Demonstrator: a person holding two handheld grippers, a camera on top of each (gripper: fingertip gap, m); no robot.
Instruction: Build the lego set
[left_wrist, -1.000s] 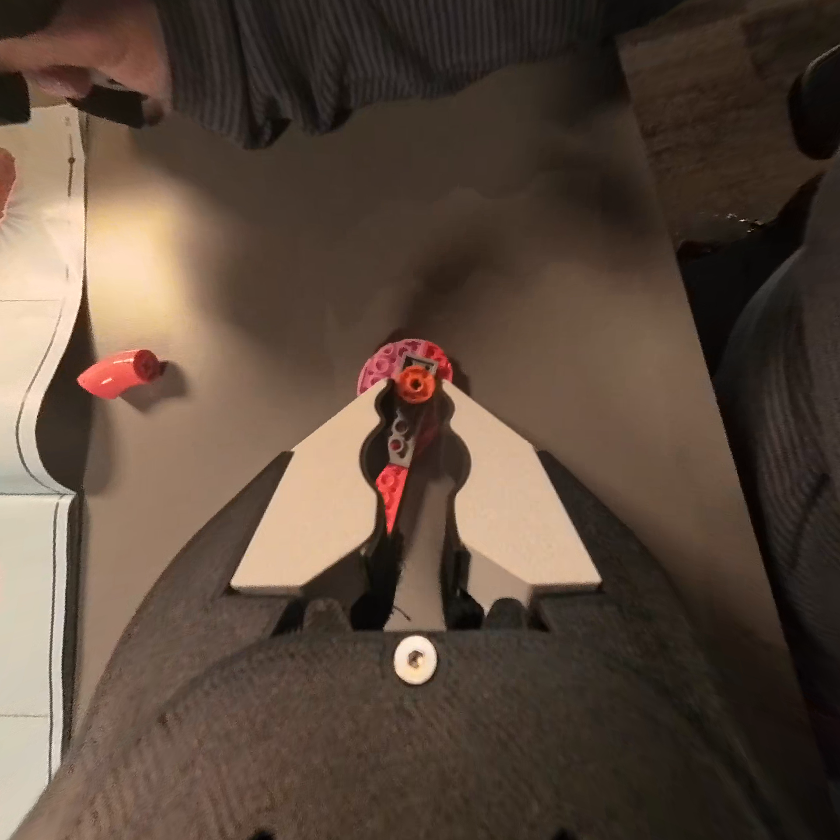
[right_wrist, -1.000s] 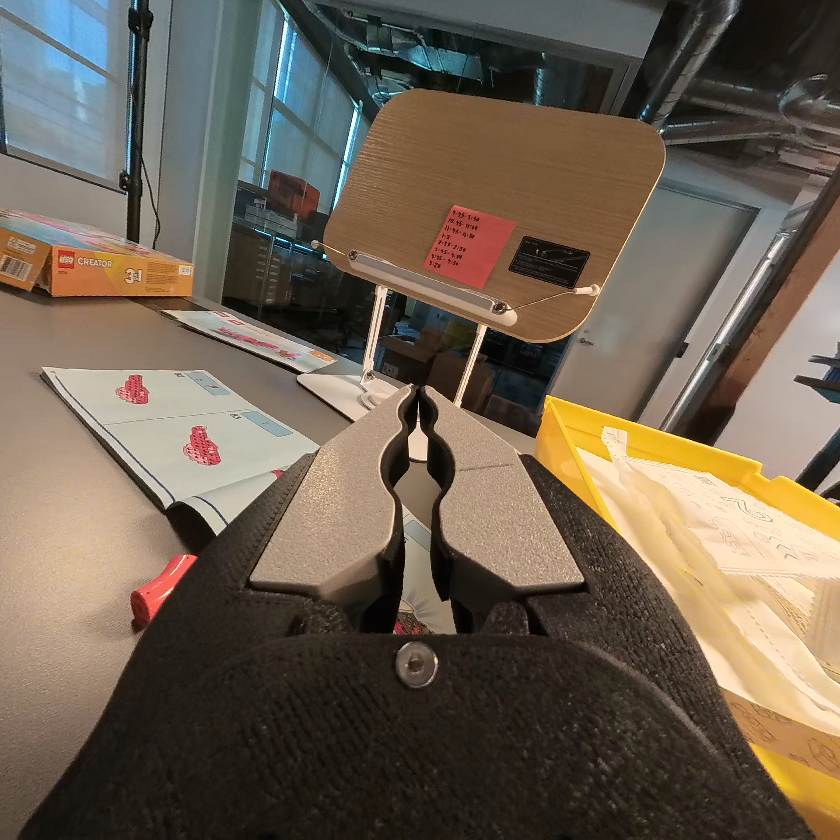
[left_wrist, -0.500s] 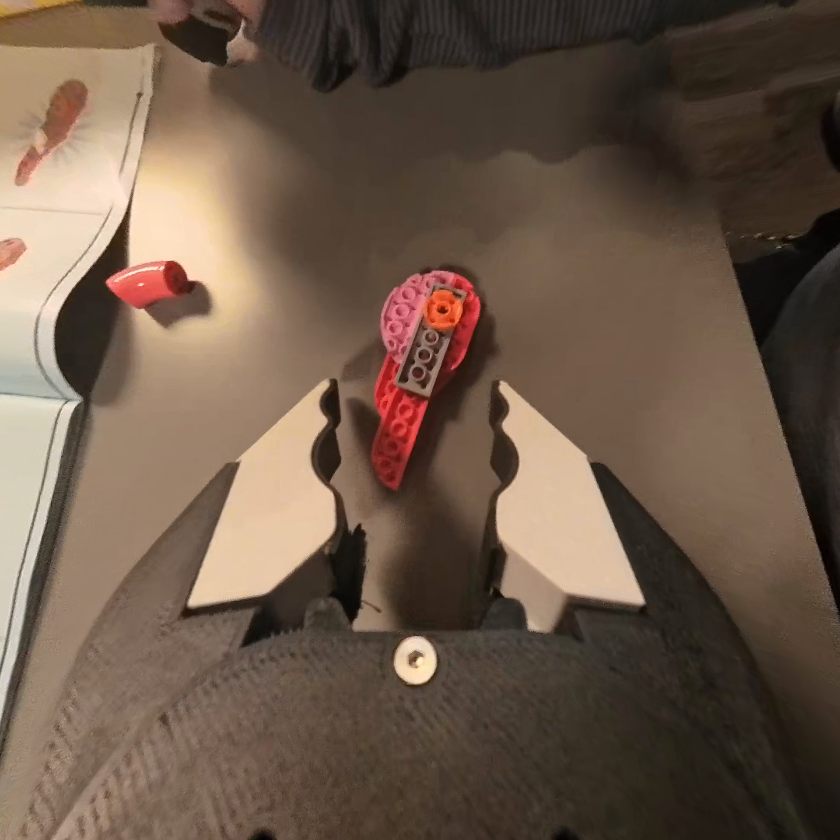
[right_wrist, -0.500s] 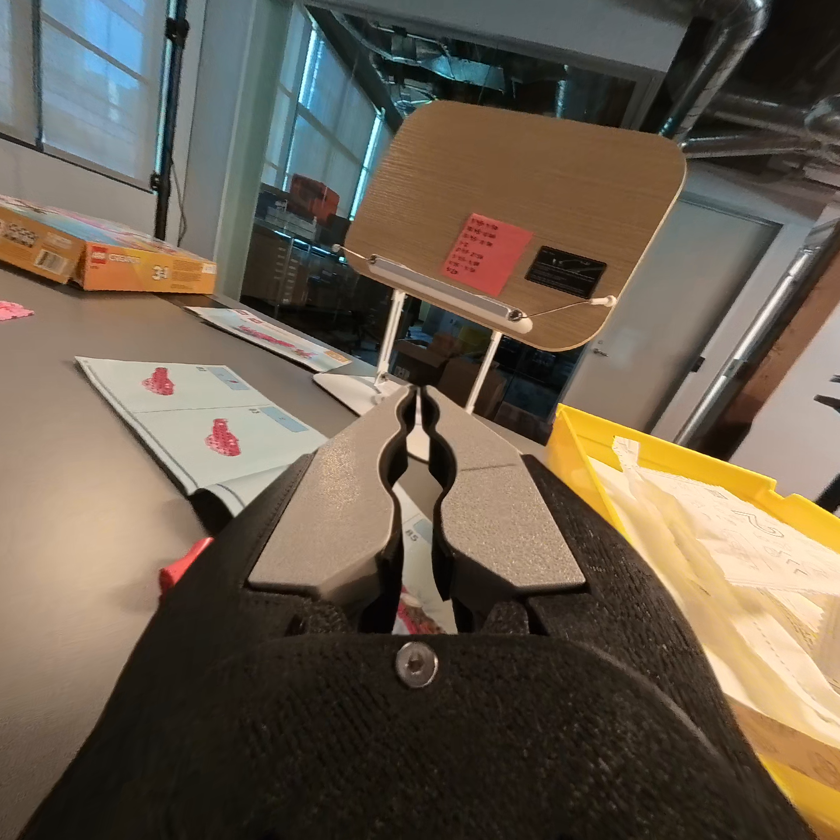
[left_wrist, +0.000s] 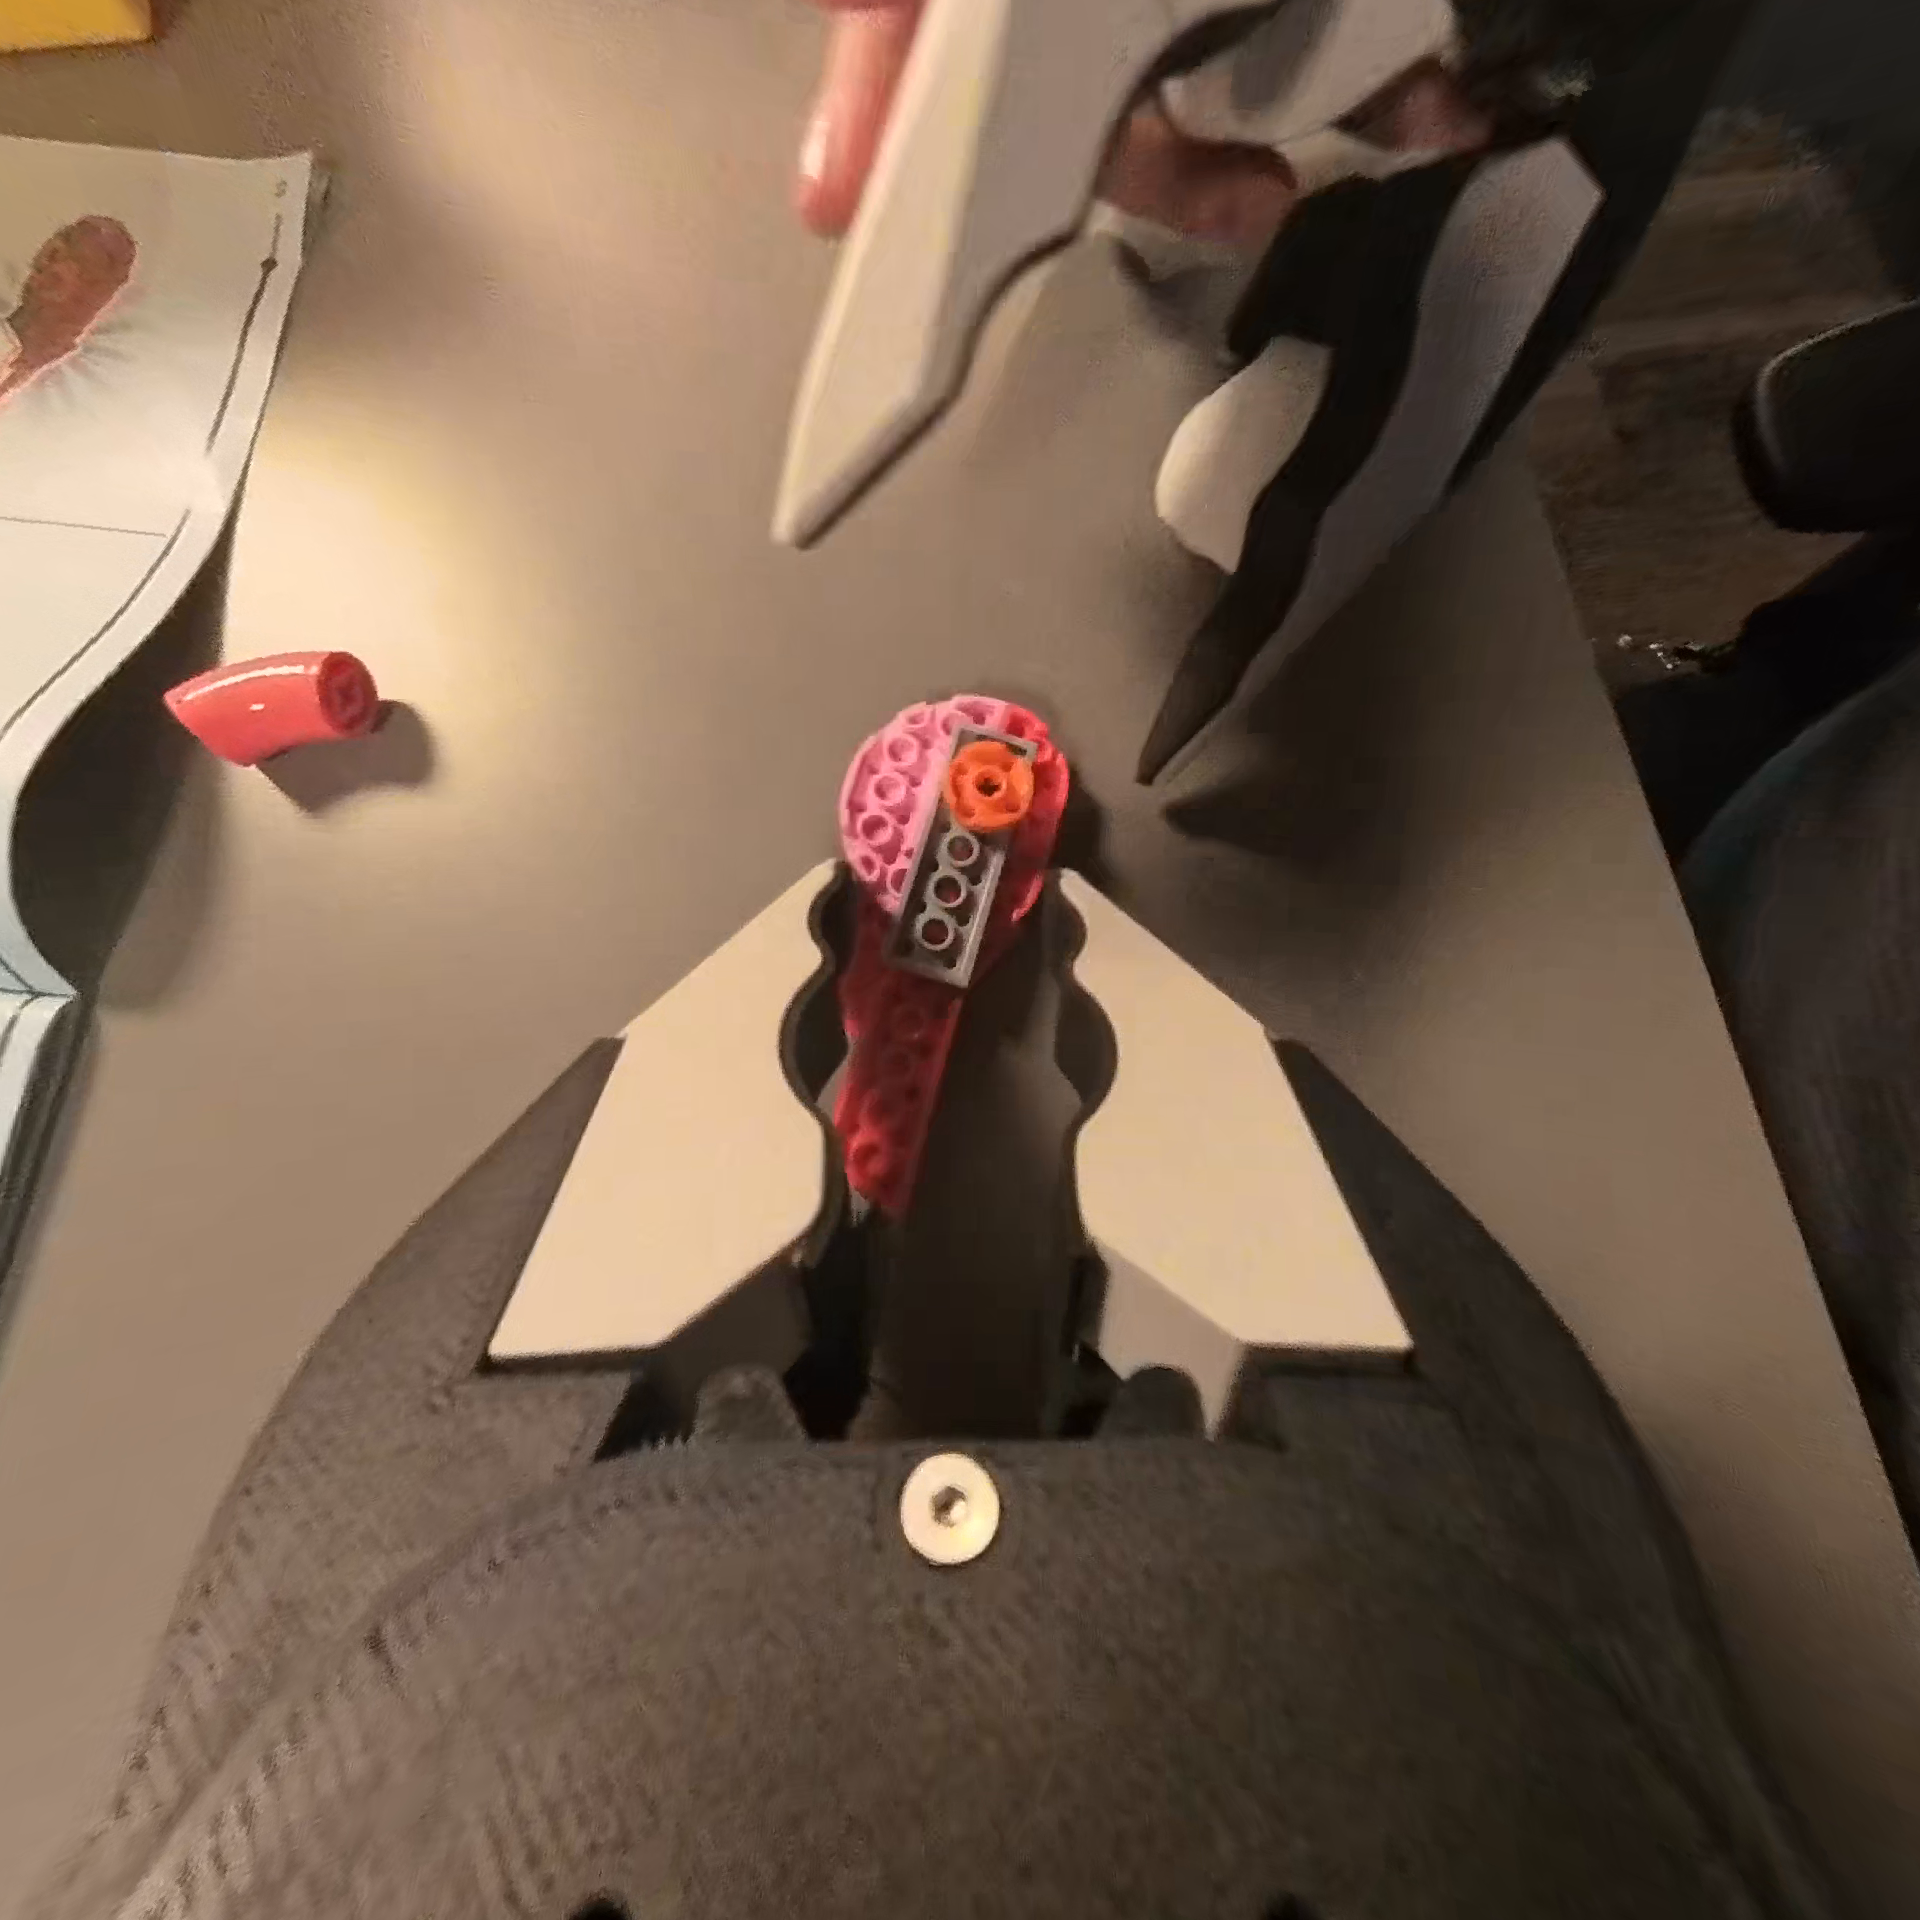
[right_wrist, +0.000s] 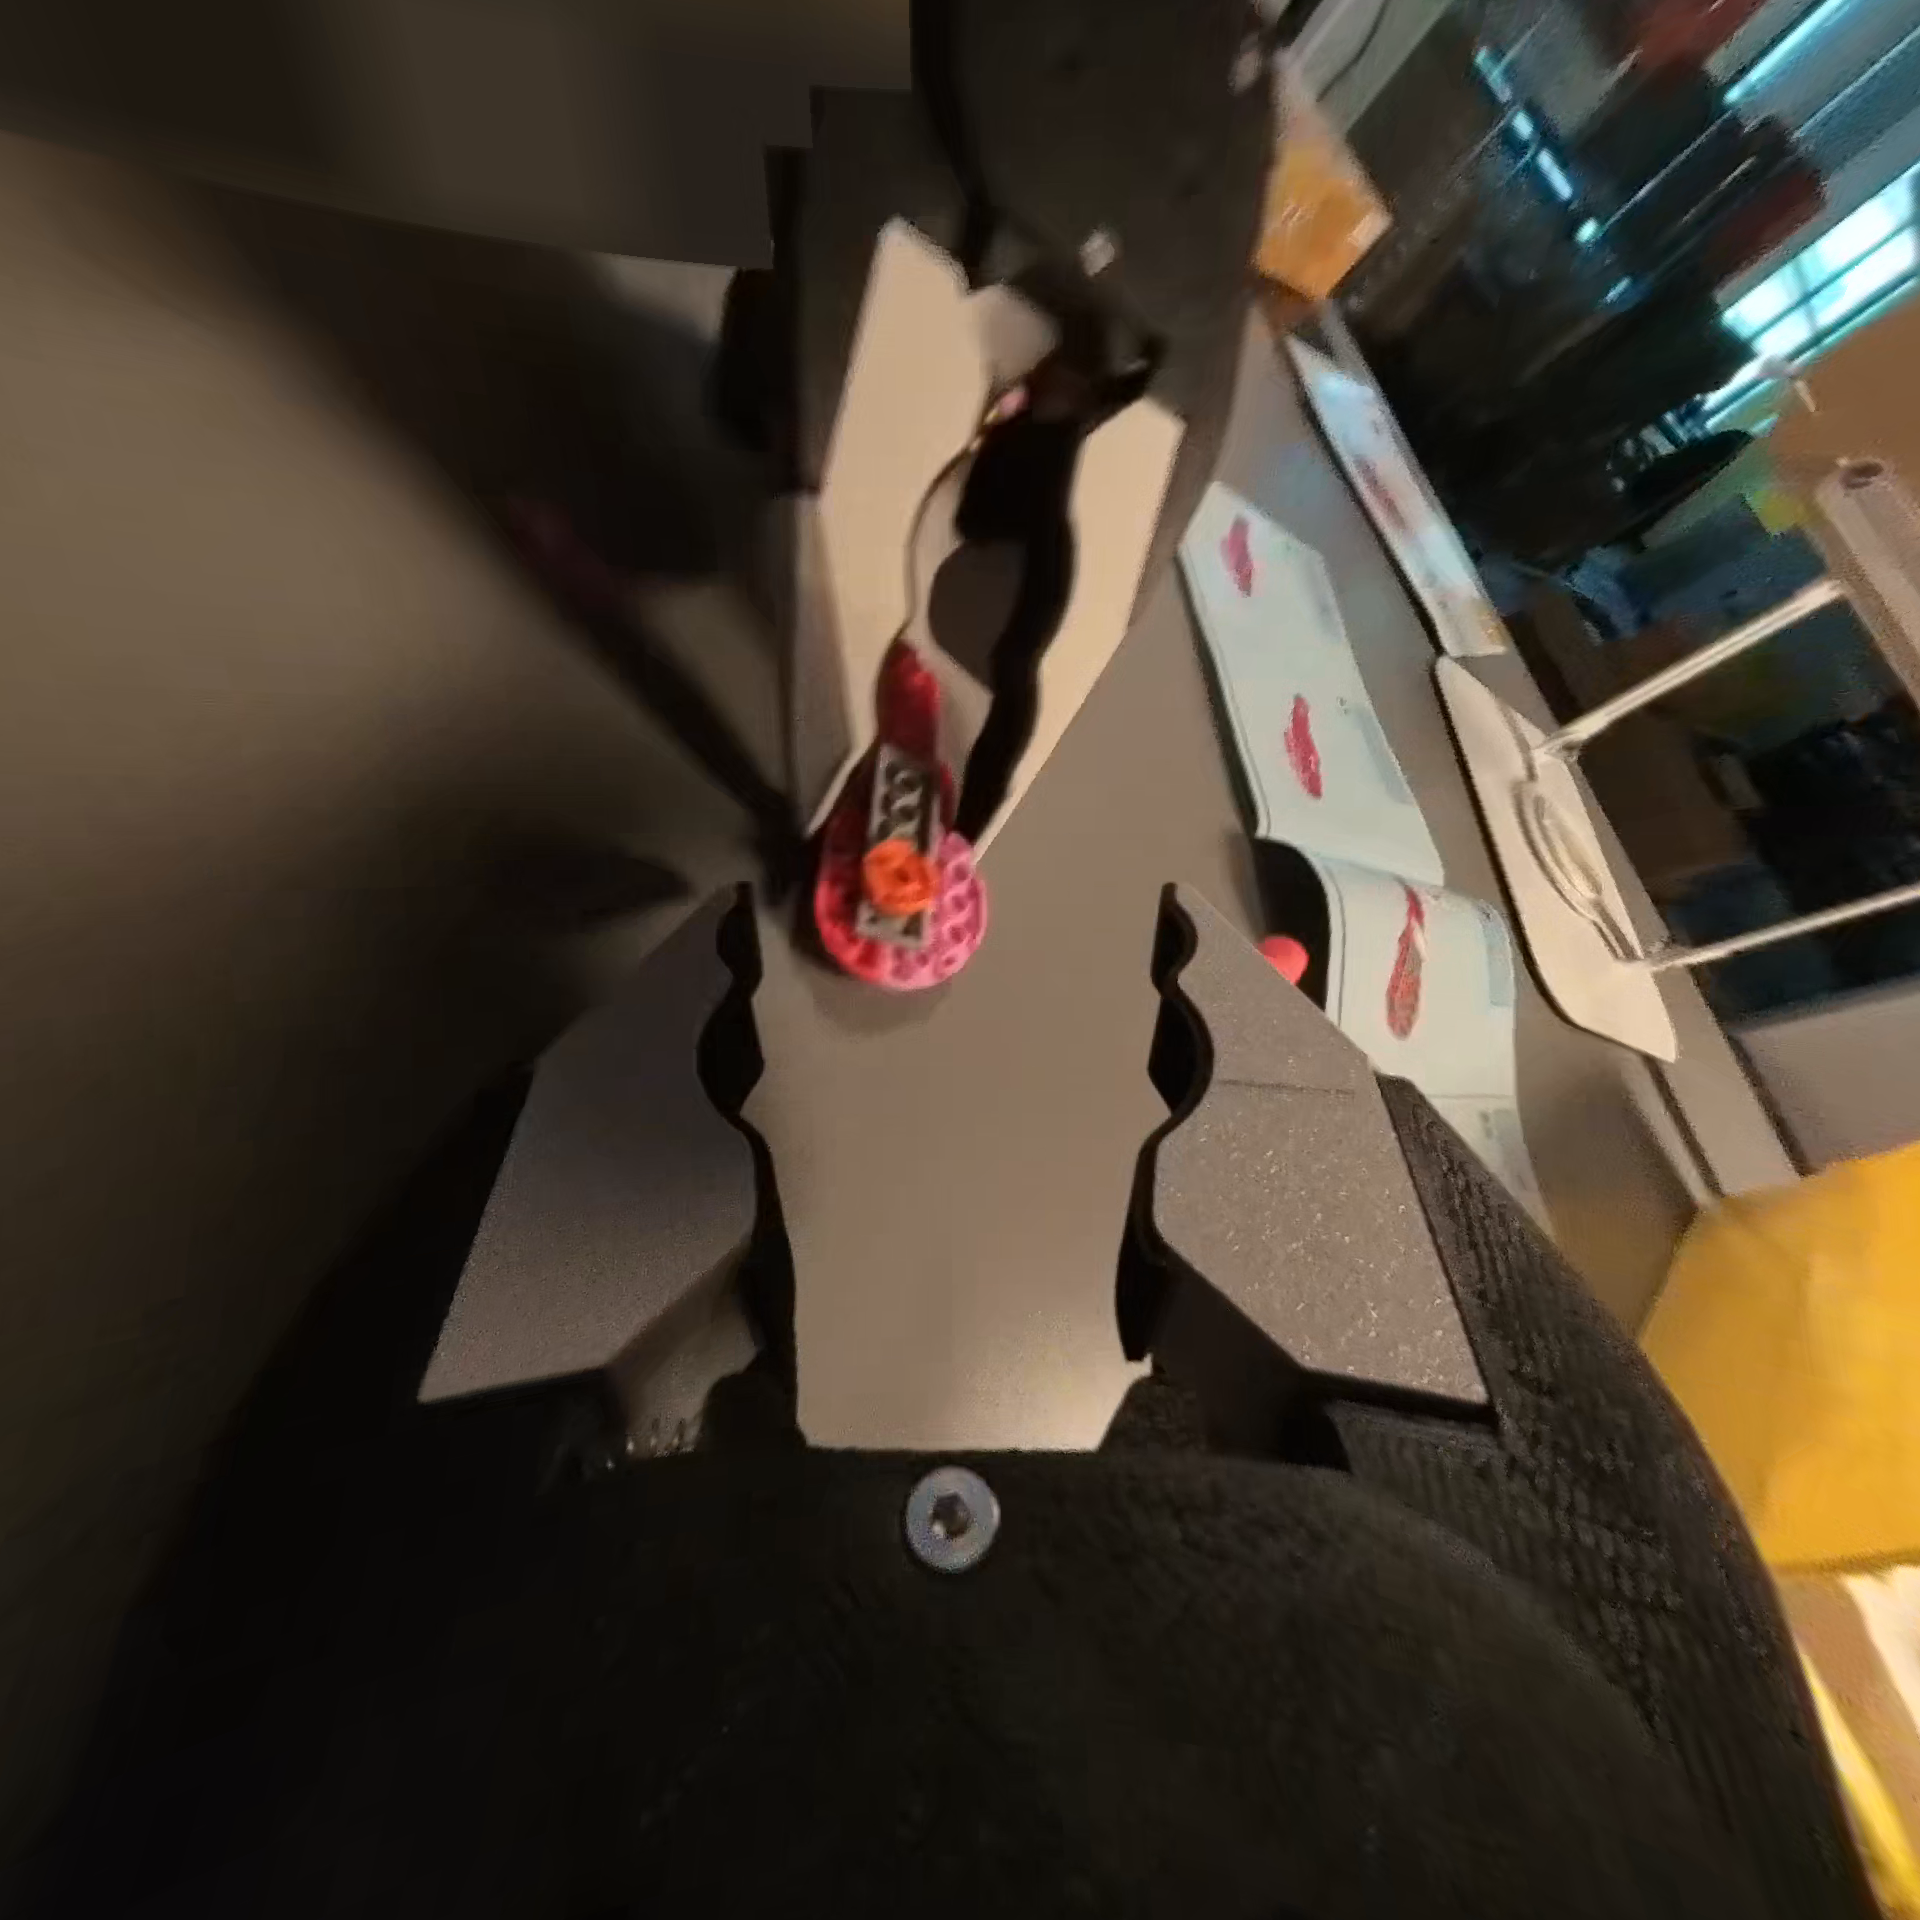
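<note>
Two claws share one gray table (left_wrist: 540, 499).

Left wrist view: the left claw (left_wrist: 945, 878) is partly closed round a small brick assembly (left_wrist: 883, 800). This is a round pink and red plate with a red tail, a gray strip across it and an orange round stud on the strip. The tail runs back between the two fingers, close against the left one, with a dark gap to the right one. The round head lies at the fingertips, its edges level with both tips. Whether the tips press on it cannot be told. A curved red piece (left_wrist: 270, 717) lies well off to the left of this claw, and an open instruction booklet (left_wrist: 156, 364) lies beyond that. Ahead, the right claw (left_wrist: 966, 655) points down at the table with its fingers spread wide and nothing between them, one tip just beside the head of the assembly.

Right wrist view: the right claw (right_wrist: 956, 904) stands released and bare. The brick assembly (right_wrist: 904, 935) lies flat on the table just ahead of its tips, nearer the left finger. The left claw (right_wrist: 894, 821) comes in from the far side and straddles the tail. To the right of the right finger the curved red piece (right_wrist: 1283, 951) peeks out beside the booklet (right_wrist: 1340, 727). Farther right are the white base of a stand (right_wrist: 1558, 883) and a yellow bin (right_wrist: 1818, 1351).
</note>
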